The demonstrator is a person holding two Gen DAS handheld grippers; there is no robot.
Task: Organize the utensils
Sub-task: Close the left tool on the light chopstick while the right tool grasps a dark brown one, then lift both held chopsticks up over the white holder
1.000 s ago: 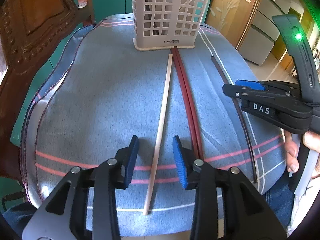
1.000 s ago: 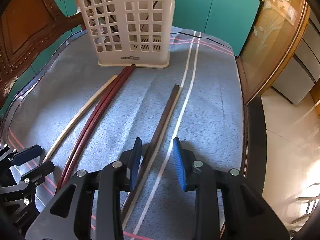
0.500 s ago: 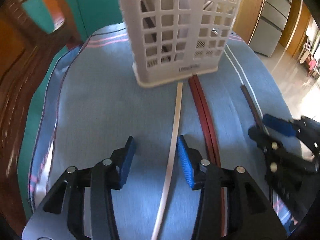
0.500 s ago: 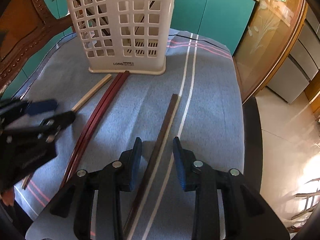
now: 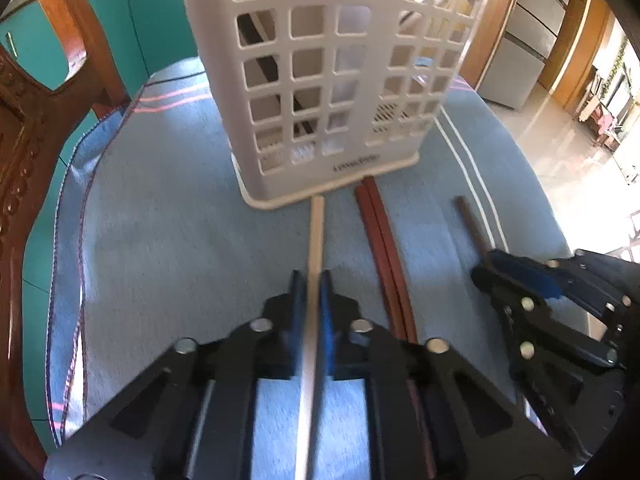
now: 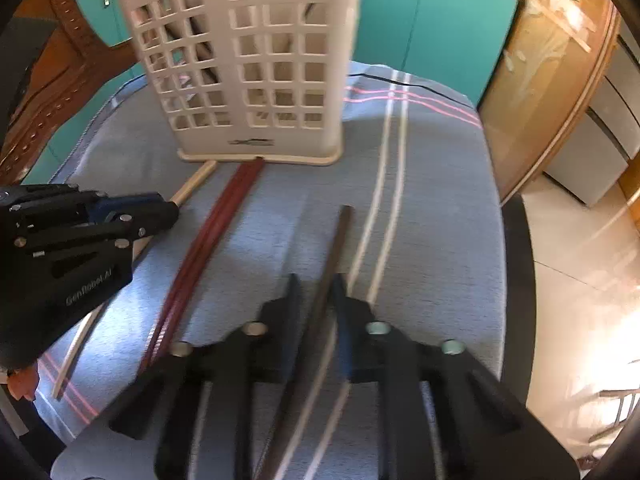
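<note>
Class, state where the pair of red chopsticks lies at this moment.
The red chopsticks lie on the blue cloth between the pale chopstick and the dark brown chopstick, their far tips touching the white basket's base.

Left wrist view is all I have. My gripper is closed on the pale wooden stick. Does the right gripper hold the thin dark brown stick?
Observer: Yes. The right gripper has its jaws closed on the thin dark brown stick.
Operator: Where is the near end of my stick? My own gripper hides it.
Observer: The near end of the pale wooden stick lies across the pink stripes, close to the edge of the blue woven cloth.
</note>
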